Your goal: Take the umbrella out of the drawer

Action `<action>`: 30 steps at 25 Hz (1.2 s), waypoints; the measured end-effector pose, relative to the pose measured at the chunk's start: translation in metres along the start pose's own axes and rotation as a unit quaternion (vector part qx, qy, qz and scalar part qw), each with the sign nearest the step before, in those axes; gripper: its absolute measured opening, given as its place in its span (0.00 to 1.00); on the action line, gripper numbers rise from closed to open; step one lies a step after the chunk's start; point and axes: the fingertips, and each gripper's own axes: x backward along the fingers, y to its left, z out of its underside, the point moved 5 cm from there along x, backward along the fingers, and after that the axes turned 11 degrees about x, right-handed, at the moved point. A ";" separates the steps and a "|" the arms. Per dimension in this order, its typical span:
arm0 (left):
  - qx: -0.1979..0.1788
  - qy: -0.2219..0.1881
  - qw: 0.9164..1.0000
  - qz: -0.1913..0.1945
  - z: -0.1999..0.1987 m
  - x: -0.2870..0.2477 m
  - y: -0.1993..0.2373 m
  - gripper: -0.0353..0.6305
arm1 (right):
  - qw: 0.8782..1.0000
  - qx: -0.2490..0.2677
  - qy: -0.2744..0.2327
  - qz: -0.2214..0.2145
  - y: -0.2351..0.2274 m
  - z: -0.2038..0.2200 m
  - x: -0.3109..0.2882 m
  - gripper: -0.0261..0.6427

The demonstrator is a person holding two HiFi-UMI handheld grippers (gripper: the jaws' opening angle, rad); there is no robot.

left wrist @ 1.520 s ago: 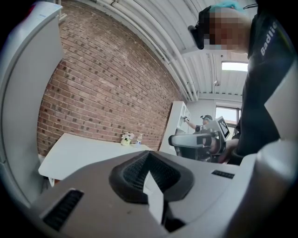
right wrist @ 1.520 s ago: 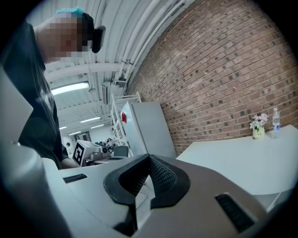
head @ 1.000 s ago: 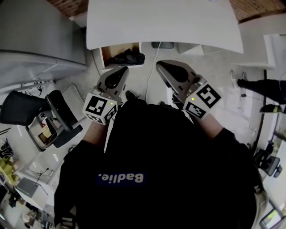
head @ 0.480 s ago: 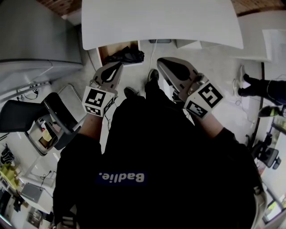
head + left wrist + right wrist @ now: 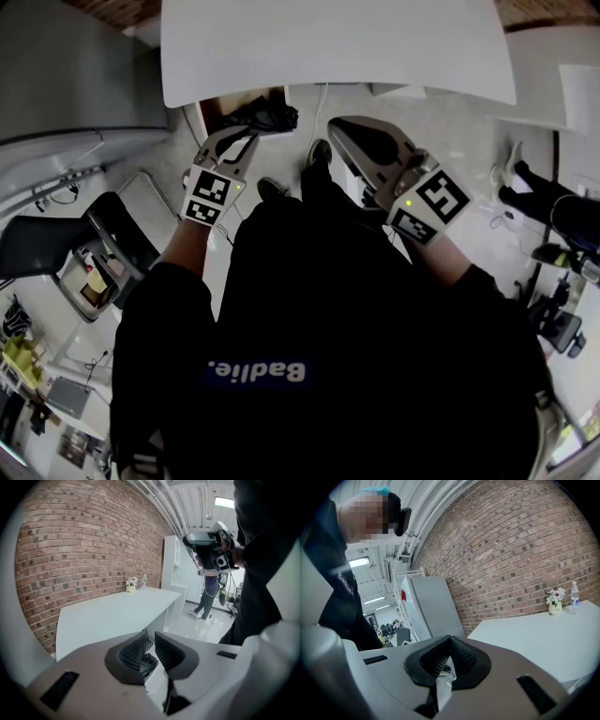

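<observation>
My left tool (image 5: 241, 142) points down at the open drawer (image 5: 216, 105) under the desk (image 5: 337, 47), jaws opening with nothing between them, to fit round the black umbrella (image 5: 265, 114) lying inside; my right tool (image 5: 342, 129) hangs aside, closed, empty.

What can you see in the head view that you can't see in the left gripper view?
Only the head view: the black chair and the person's shoes on the floor. Only the left gripper view: the little flower pot, the bottle and another person far back. Both: the white table, the right tool, and the left tool, its jaws opening with nothing between them. The umbrella in the drawer is plain from above; the dark shape beyond the left jaws is probably it.
</observation>
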 end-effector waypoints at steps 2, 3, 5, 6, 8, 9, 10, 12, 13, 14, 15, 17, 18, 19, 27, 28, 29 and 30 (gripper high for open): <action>-0.018 0.031 0.999 0.002 0.013 -0.013 0.006 0.16 | 1.000 -0.005 0.004 0.003 -0.006 0.004 0.000 0.08; -0.025 0.045 0.999 0.004 0.020 -0.019 0.009 0.17 | 1.000 -0.007 0.006 0.005 -0.008 0.006 0.001 0.08; -0.038 0.073 0.997 0.009 0.033 -0.031 0.014 0.19 | 1.000 -0.011 0.009 0.009 -0.012 0.010 0.003 0.08; -0.043 0.087 0.995 0.013 0.041 -0.038 0.017 0.20 | 1.000 -0.014 0.013 0.011 -0.014 0.013 0.005 0.08; -0.049 0.111 0.992 0.019 0.059 -0.051 0.024 0.21 | 0.999 -0.019 0.020 0.016 -0.018 0.022 0.005 0.08; -0.053 0.122 0.991 0.021 0.069 -0.058 0.029 0.22 | 0.999 -0.020 0.022 0.018 -0.019 0.026 0.004 0.08; -0.058 0.132 0.989 0.021 0.078 -0.064 0.034 0.23 | 0.999 -0.021 0.025 0.020 -0.020 0.030 0.003 0.08; -0.068 0.157 0.985 0.021 0.096 -0.075 0.041 0.24 | 0.999 -0.025 0.032 0.024 -0.021 0.037 0.004 0.08; -0.075 0.168 0.983 0.021 0.103 -0.080 0.044 0.25 | 0.999 -0.027 0.036 0.026 -0.022 0.040 0.005 0.08; -0.082 0.177 0.981 0.021 0.110 -0.085 0.047 0.26 | 0.998 -0.029 0.040 0.027 -0.024 0.043 0.007 0.08; -0.089 0.183 0.979 0.021 0.115 -0.091 0.050 0.26 | 0.998 -0.030 0.044 0.029 -0.026 0.046 0.008 0.08; -0.105 0.195 0.975 0.022 0.126 -0.103 0.056 0.27 | 0.998 -0.031 0.050 0.032 -0.029 0.048 0.010 0.08; -0.111 0.202 0.973 0.023 0.131 -0.108 0.059 0.27 | 0.998 -0.032 0.052 0.033 -0.030 0.048 0.010 0.08; -0.119 0.210 0.970 0.025 0.135 -0.112 0.061 0.28 | 0.997 -0.033 0.054 0.034 -0.031 0.049 0.011 0.08; -0.188 0.276 0.942 0.046 0.173 -0.145 0.073 0.33 | 0.995 -0.047 0.077 0.048 -0.038 0.065 0.017 0.08; -0.193 0.282 0.938 0.047 0.177 -0.149 0.075 0.35 | 0.994 -0.049 0.080 0.051 -0.039 0.068 0.018 0.08; -0.198 0.289 0.935 0.048 0.182 -0.153 0.077 0.35 | 0.994 -0.051 0.083 0.054 -0.040 0.070 0.019 0.08; -0.203 0.296 0.932 0.049 0.186 -0.156 0.080 0.36 | 0.993 -0.053 0.086 0.056 -0.041 0.073 0.020 0.08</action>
